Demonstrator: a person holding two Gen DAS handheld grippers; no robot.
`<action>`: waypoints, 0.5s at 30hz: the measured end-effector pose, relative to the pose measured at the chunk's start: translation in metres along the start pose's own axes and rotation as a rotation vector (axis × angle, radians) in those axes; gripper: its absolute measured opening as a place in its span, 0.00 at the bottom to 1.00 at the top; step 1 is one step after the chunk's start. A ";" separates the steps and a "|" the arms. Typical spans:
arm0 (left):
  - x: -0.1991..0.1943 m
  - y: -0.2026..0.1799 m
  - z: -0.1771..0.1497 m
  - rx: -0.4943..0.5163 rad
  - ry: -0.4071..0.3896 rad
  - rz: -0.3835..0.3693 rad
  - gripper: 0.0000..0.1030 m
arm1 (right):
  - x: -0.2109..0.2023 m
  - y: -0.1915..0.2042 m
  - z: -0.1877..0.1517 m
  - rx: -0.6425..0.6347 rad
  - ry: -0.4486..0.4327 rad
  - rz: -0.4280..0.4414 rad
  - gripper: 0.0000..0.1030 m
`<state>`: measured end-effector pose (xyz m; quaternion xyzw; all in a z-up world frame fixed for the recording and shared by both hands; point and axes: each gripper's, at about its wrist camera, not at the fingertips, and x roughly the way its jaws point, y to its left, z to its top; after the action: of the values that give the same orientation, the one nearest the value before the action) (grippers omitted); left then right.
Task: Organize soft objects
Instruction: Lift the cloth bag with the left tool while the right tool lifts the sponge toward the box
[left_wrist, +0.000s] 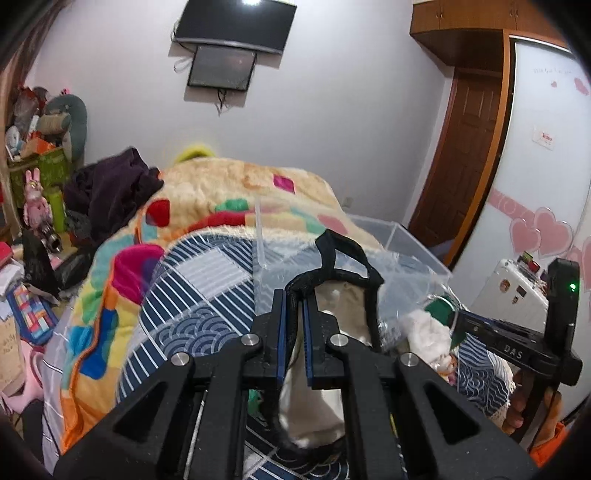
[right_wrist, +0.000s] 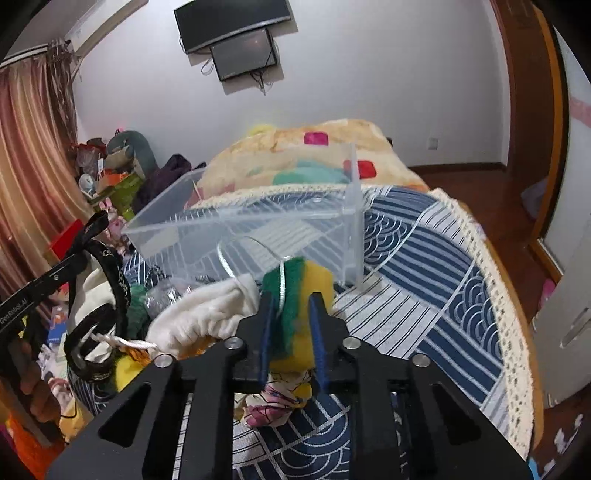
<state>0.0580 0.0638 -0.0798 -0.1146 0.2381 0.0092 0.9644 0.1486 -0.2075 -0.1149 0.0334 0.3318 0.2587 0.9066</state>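
Note:
My left gripper (left_wrist: 295, 306) is shut on the black strap of a beige cloth bag (left_wrist: 314, 398) and holds it up over the bed; the bag also shows at the left of the right wrist view (right_wrist: 94, 291). My right gripper (right_wrist: 291, 308) is shut on a yellow and green sponge (right_wrist: 301, 306) just in front of a clear plastic box (right_wrist: 258, 225). The box also shows in the left wrist view (left_wrist: 399, 247), behind the bag. A white soft cloth (right_wrist: 207, 314) lies left of the sponge on the blue patterned cover (right_wrist: 424, 266).
A colourful fleece blanket (left_wrist: 229, 192) is heaped behind the box. A small patterned cloth (right_wrist: 280, 402) lies under my right gripper. A dark garment (left_wrist: 110, 184) and a cluttered shelf (left_wrist: 33, 147) stand far left. The bed edge with lace trim (right_wrist: 506, 295) runs on the right, above a wooden floor.

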 end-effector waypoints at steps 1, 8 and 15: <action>-0.003 -0.001 0.003 0.006 -0.015 0.010 0.07 | -0.002 0.000 0.001 -0.001 -0.009 -0.004 0.13; -0.019 -0.007 0.019 0.021 -0.086 0.006 0.07 | -0.012 0.004 0.006 -0.025 -0.068 -0.047 0.11; -0.016 -0.010 0.046 0.015 -0.126 -0.016 0.07 | -0.022 0.015 0.021 -0.064 -0.142 -0.070 0.10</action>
<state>0.0653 0.0650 -0.0308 -0.1084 0.1762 0.0067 0.9783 0.1408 -0.2027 -0.0826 0.0112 0.2594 0.2343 0.9368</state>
